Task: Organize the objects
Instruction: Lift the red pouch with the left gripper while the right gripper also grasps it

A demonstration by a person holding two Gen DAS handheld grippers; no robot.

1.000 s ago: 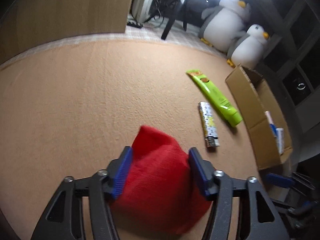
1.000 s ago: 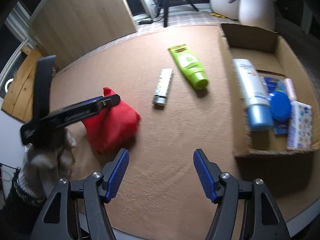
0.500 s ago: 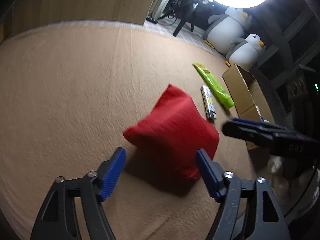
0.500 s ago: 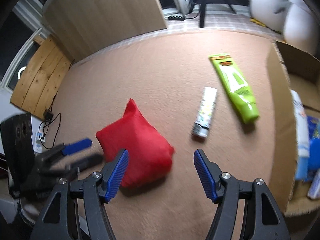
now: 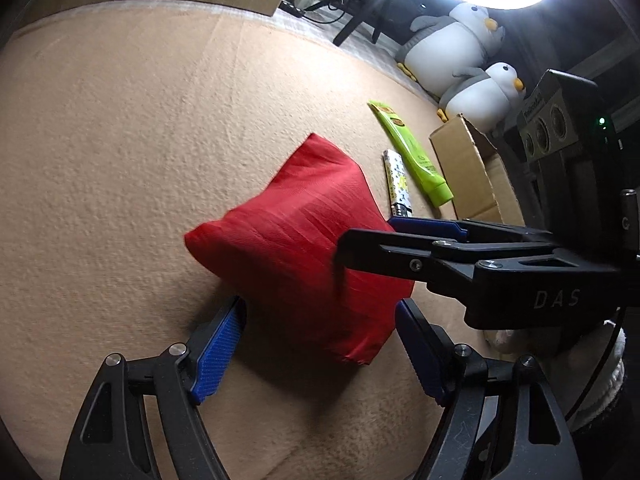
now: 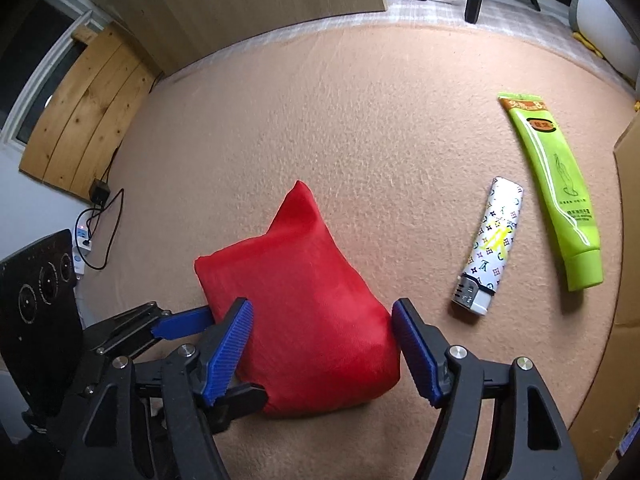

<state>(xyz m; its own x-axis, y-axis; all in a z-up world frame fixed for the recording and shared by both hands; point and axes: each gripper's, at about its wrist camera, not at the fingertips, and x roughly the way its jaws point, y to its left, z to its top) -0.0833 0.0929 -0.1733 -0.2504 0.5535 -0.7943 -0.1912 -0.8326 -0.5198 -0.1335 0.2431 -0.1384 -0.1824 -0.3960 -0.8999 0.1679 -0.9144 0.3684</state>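
A red bean bag [image 5: 296,236] [image 6: 308,304] lies on the tan carpet. My left gripper [image 5: 320,344] is open, its blue pads on either side of the bag's near corner without pressing it. My right gripper [image 6: 322,344] straddles the bag from the other side; its jaws are opening and the pads stand close beside the cloth. It reaches in from the right in the left wrist view, as the right gripper [image 5: 366,238]. A green tube [image 6: 556,200] [image 5: 412,160] and a patterned lighter [image 6: 490,248] [image 5: 398,188] lie to the right of the bag.
A cardboard box [image 5: 468,168] [image 6: 628,208] stands open past the tube. Two plush penguins [image 5: 452,44] sit behind it under a ring light. Wooden boards [image 6: 88,120] and a power strip with cables [image 6: 86,236] lie off the carpet's left edge.
My left gripper has let go of the red bean bag and drawn back; the bag now rests on the carpet. My right gripper has swung left from the box and come down over the bag.
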